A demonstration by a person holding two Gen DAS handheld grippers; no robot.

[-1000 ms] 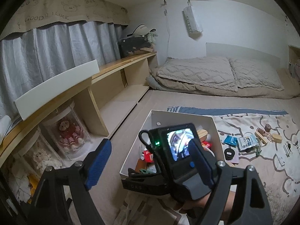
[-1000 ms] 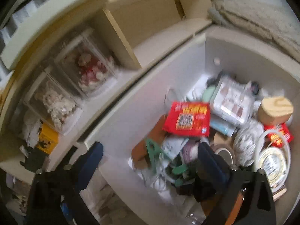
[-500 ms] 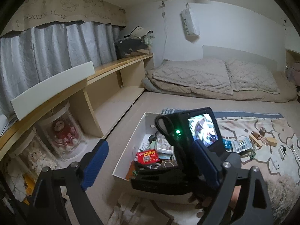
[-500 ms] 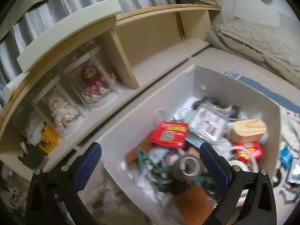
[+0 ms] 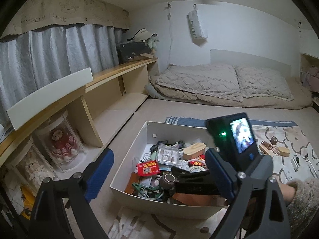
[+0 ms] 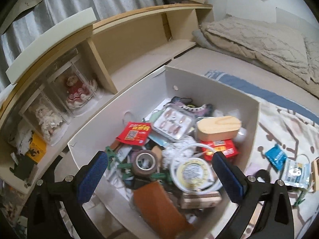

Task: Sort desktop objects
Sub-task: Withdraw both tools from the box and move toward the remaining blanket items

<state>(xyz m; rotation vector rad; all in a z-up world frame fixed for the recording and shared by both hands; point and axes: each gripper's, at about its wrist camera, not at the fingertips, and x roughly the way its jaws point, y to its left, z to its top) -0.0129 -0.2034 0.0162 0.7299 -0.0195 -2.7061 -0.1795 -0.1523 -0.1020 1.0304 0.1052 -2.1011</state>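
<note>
Left gripper: jaws spread wide, just been opening, nothing between pads. Right gripper: jaws spread, empty, above white box on floor. Box long axis runs away from cameras toward bed. Inside the box: tape roll lying flat with hole up, wooden block lying crosswise, red packet.

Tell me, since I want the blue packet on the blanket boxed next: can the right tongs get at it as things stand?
Probably yes. The blue packet lies in the open on the blanket, just outside the white box, with nothing on top. The right tongs are open and empty over the box, so a short sideways move should do.
</note>
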